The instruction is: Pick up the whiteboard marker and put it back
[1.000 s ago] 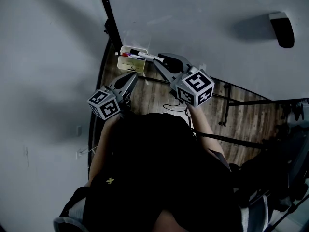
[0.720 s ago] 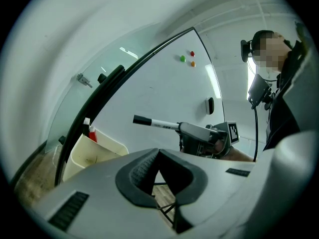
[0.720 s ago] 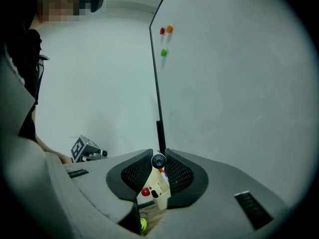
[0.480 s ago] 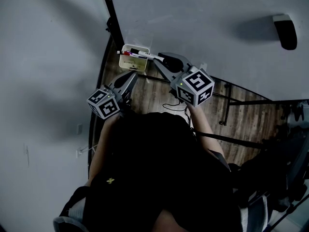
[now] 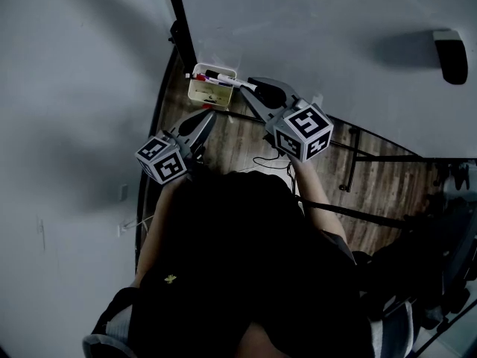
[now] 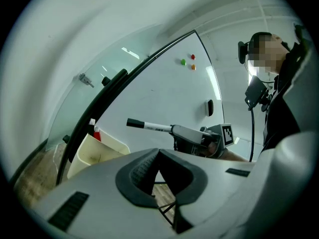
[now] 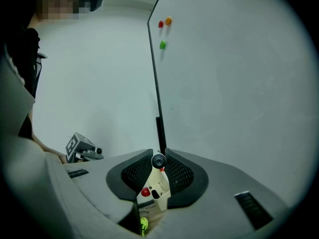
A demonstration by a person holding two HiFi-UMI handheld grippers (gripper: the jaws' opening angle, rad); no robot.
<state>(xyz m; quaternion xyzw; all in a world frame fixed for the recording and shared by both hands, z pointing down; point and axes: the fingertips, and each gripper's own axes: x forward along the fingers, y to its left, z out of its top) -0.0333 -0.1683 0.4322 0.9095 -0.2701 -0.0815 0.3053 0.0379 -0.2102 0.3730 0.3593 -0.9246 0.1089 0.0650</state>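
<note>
My right gripper (image 5: 258,90) is shut on a whiteboard marker (image 5: 227,80), white with a black cap, and holds it level over the cream tray (image 5: 201,95) at the whiteboard's lower corner. In the right gripper view the marker's end (image 7: 158,160) sits between the pads, with the tray (image 7: 160,183) and its red-capped marker (image 7: 145,192) below. From the left gripper view, the marker (image 6: 151,126) sticks out leftward from the right gripper (image 6: 175,131), above the tray (image 6: 99,151). My left gripper (image 5: 206,116) is shut and empty, below the tray.
The whiteboard (image 5: 335,43) carries a black eraser (image 5: 452,51) and red, orange and green magnets (image 7: 162,45). Its black frame edge (image 5: 181,28) runs beside the grey wall (image 5: 74,88). Wooden floor (image 5: 238,144) and the board's stand legs (image 5: 350,162) lie below.
Only the head view has shifted a little; both grippers, the marker and the tray keep their places relative to each other.
</note>
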